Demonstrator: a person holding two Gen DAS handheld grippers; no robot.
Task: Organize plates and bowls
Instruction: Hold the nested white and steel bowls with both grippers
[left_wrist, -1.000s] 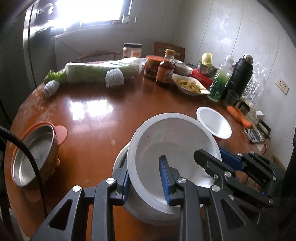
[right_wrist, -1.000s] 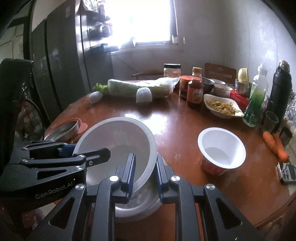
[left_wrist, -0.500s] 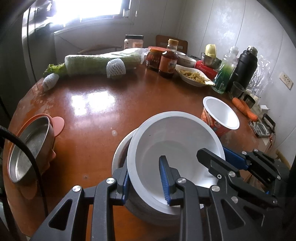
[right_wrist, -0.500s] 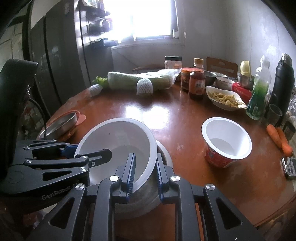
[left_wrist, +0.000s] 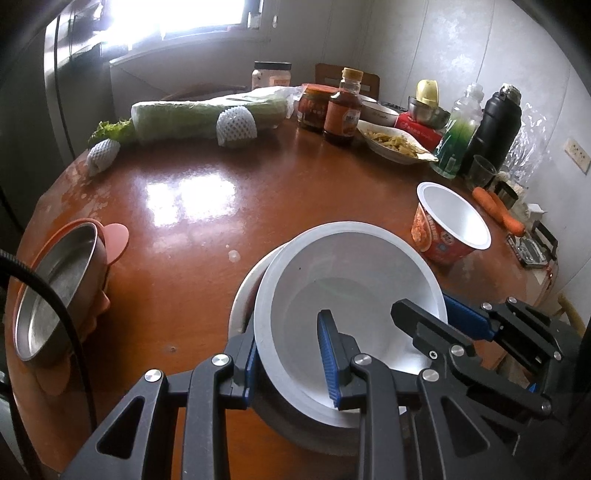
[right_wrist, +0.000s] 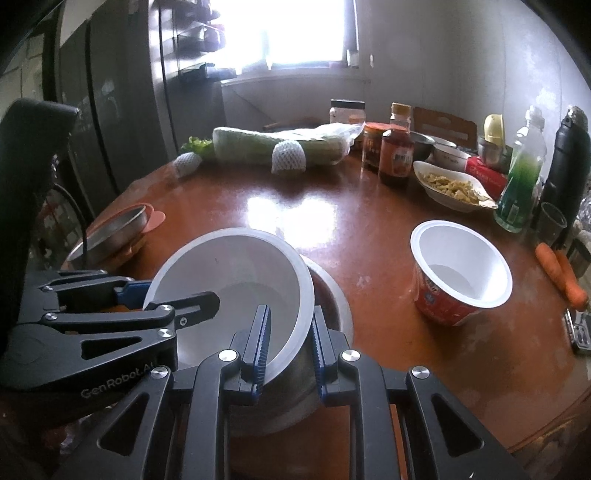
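A white plastic bowl is held tilted over a grey metal bowl on the brown round table. My left gripper is shut on the white bowl's near rim. My right gripper is shut on the opposite rim of the white bowl, above the metal bowl. Each gripper shows in the other's view. A red instant-noodle cup stands to the right, also in the right wrist view. A steel bowl on an orange lid sits at the left edge.
At the table's back stand a wrapped cabbage, sauce jars, a dish of food, a green bottle and a black flask. Carrots lie at the right edge.
Both grippers have pulled back and lifted with the white bowl, which now tilts more over the metal bowl. The noodle cup appears farther away.
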